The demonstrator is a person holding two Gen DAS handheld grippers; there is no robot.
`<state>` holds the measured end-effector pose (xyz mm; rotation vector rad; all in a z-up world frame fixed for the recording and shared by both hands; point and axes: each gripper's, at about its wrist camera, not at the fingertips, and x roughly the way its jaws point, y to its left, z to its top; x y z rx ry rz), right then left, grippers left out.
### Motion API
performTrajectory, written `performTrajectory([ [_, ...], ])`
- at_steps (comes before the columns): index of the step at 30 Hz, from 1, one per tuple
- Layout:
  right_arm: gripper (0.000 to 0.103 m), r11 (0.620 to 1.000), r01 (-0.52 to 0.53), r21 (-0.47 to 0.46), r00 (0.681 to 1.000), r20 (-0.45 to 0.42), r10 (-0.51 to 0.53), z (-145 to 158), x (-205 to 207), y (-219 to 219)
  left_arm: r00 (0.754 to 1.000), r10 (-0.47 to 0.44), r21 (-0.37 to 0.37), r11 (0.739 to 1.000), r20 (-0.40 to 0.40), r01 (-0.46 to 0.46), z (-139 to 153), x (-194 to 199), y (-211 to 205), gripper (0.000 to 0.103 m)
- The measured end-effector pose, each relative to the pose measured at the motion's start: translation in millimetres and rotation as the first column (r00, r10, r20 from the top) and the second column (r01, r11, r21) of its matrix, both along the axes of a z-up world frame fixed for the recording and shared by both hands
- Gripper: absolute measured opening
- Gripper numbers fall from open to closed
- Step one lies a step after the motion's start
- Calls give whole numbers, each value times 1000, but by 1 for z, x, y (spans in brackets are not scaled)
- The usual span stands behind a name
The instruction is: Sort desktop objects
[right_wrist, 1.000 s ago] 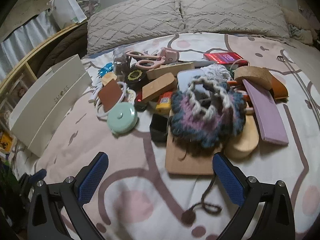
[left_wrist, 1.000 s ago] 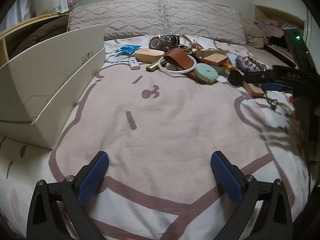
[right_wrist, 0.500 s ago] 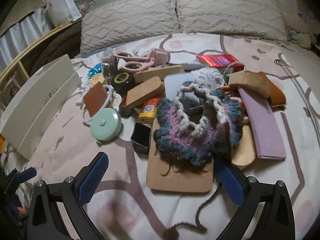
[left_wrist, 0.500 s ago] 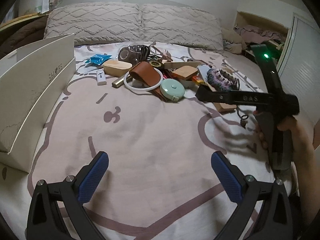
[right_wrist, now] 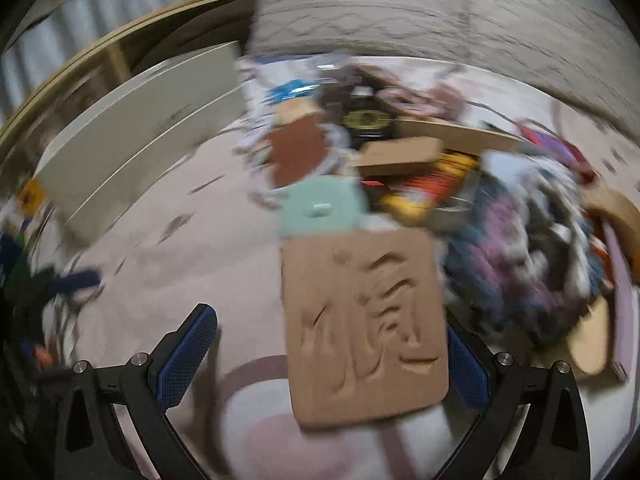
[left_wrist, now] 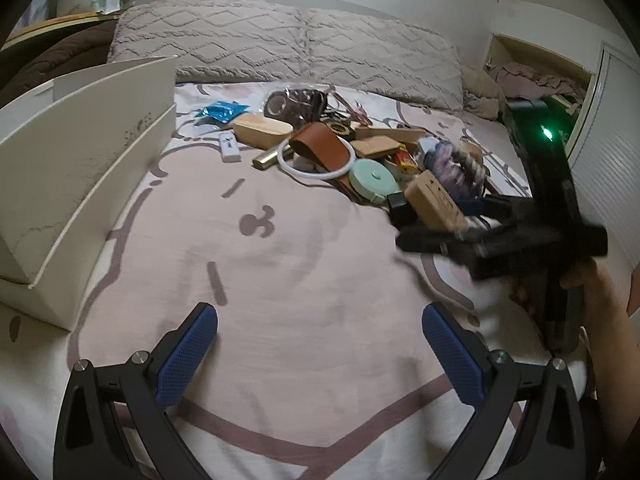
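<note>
Bed (left_wrist: 304,264) covered in a pink patterned spread; two textured pillows (left_wrist: 288,44) at the head. White open box (left_wrist: 72,168) lies along the left side, apart from the clutter.

Left gripper (left_wrist: 320,354): blue-padded fingers (left_wrist: 186,354) spread wide, nothing between them, hovering over bare spread short of the pile.

The pile sits mid-bed toward the pillows: mint round tape measure (left_wrist: 374,180), brown leather strap (left_wrist: 324,148) lying across a white ring (left_wrist: 316,160), a white USB stick (left_wrist: 230,148) off to the left, a blue foil packet (left_wrist: 222,111) near the box, and a knitted blue-purple pouch (left_wrist: 456,168) on the right.

Right gripper (right_wrist: 332,356): fingers apart, wide. A flat wooden plaque (right_wrist: 364,324) with carved characters lies between them, its right edge against or very near the right pad (right_wrist: 466,368); left pad clear of it. Not clamped. From the left view the plaque (left_wrist: 434,200) sits lifted at an angle at the front of the right gripper, a person's hand (left_wrist: 592,292) on the handle. Right view heavily blurred; the tape measure (right_wrist: 322,208) lies just beyond the plaque, the knitted pouch (right_wrist: 528,248) to its right.
</note>
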<state>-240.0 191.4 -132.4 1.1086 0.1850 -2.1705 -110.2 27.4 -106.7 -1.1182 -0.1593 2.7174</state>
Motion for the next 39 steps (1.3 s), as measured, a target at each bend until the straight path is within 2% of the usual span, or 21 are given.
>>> performTrajectory([
  [3,103,997,-75,-38,997,-6,74,5,10,-4,1000,-7,11,1000,-11,8,7,-5,-5,103],
  [5,103,994,-83,-74,997,0,83,10,13,0,1000,-24,31,999,-14,24,13,-11,-7,103],
  [9,103,988,1,-154,1000,26,3,17,7,15,996,-77,81,993,-44,80,31,-31,-2,103],
  [13,103,984,41,-172,995,93,-25,7,-1,18,993,-96,56,993,-72,100,41,-47,8,103],
  [15,103,988,-4,-156,995,101,21,5,2,7,993,-92,50,994,-80,96,43,-52,9,103],
  [18,103,991,-84,-99,994,66,91,7,16,-11,992,-91,70,993,-82,97,40,-52,5,103],
  [24,103,966,-249,-64,965,64,253,5,44,-41,995,-80,107,991,-52,86,28,-48,-3,103],
  [30,103,923,-326,-203,922,148,358,4,55,-48,998,-60,136,989,6,58,15,-50,-15,103],
  [35,103,889,-405,-213,887,142,439,8,80,-53,997,-72,115,991,38,68,5,-47,-14,103],
  [37,103,894,-404,-193,896,115,430,13,89,-43,996,-82,114,991,41,77,3,-46,-14,103],
  [39,103,914,-360,-186,923,72,379,21,92,-24,994,-99,122,988,44,93,2,-45,-12,103],
])
